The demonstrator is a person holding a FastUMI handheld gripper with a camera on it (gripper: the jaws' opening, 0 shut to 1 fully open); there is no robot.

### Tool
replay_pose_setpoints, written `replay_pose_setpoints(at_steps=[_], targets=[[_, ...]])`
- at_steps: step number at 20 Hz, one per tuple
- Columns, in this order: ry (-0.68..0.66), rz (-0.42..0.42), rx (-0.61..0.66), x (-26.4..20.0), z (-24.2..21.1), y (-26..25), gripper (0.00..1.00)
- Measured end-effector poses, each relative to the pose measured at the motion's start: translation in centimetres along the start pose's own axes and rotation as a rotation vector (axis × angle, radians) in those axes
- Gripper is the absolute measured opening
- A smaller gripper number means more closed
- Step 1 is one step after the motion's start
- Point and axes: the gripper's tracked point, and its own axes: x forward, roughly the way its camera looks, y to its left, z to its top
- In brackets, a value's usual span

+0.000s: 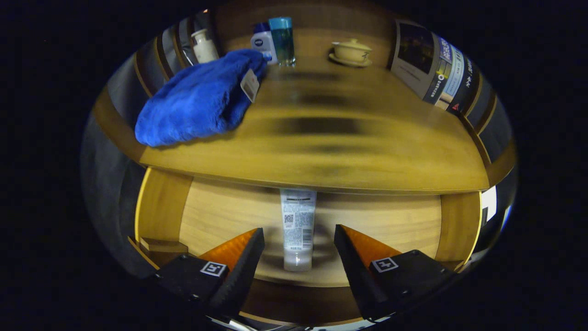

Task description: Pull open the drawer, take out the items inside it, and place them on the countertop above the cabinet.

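Lidded cup (351, 49) on saucer (far back) — books (436, 69) beside.

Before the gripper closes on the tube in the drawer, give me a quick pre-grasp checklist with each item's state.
1. Drawer pulled open: ok.
2. Tube lies flat in the drawer, between the fingers' line: ok.
3. Gripper open wider than the tube: ok.
4. Fingers touching the tube: not ok, gaps on both sides.
5. Bare countertop for placing, right of the blue cloth: ok.
6. Tube's far end, under the countertop edge: cannot tell.
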Motion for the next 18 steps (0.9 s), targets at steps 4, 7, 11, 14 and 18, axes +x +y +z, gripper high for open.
replay_pose_setpoints(at_steps=[4, 7, 11, 14, 18], targets=[[0.085, -0.021, -0.002, 1.6, -1.1, 0.1, 0.91], [0.124, -0.030, 0.007, 2.6, -1.7, 0.1, 0.88], [0.168, -0.042, -0.008, 3.5, -2.4, 0.2, 0.71], [0.168, -0.039, -0.010, 3.0, -2.1, -0.1, 0.55], [0.155, -0.043, -0.013, 2.6, -2.8, -0.1, 0.46]])
